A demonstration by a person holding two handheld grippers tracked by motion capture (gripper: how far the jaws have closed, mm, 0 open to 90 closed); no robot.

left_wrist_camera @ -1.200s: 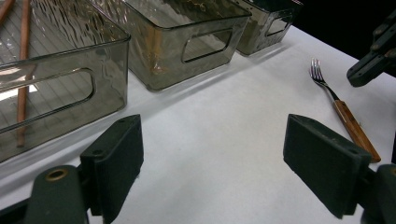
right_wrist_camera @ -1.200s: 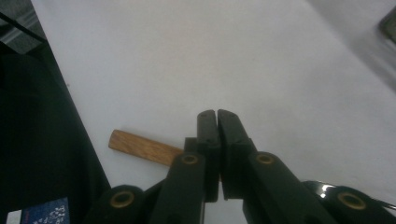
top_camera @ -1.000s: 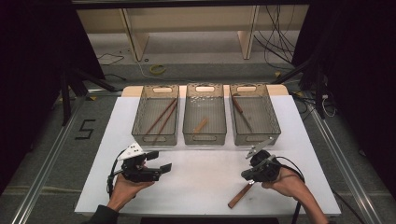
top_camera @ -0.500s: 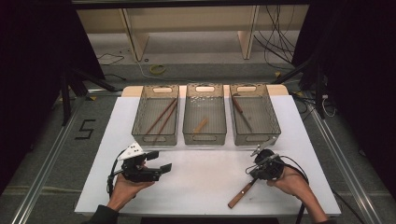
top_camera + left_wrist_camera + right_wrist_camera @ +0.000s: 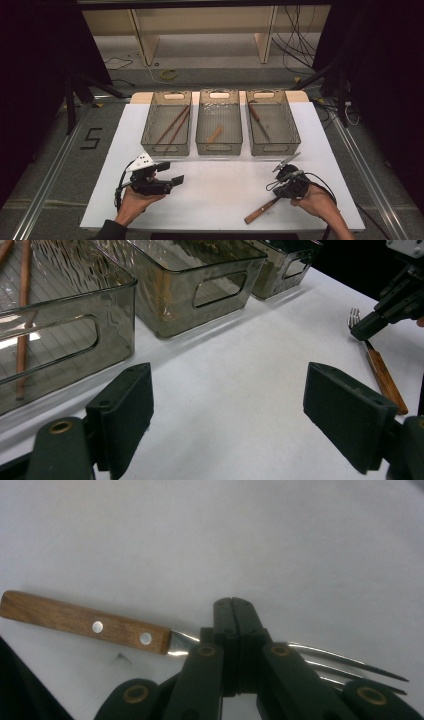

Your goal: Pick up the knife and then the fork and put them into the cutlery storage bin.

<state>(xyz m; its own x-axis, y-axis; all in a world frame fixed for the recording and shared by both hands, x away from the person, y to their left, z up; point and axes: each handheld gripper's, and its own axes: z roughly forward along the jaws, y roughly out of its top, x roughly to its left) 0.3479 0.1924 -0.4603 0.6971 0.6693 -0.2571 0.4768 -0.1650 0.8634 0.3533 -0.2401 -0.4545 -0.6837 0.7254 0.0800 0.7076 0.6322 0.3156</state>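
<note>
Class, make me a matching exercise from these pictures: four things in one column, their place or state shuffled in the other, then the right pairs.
1. fork
2. chopsticks
3. left gripper
4. knife

A. in the right basket
B. open, nothing between its fingers
C. clamped at the neck by the right gripper
D. in the left basket

Pairs: 1-C, 2-D, 3-B, 4-A

A white table (image 5: 225,200) carries three smoky bins (image 5: 219,125) and a wooden-handled fork (image 5: 261,212).
</note>
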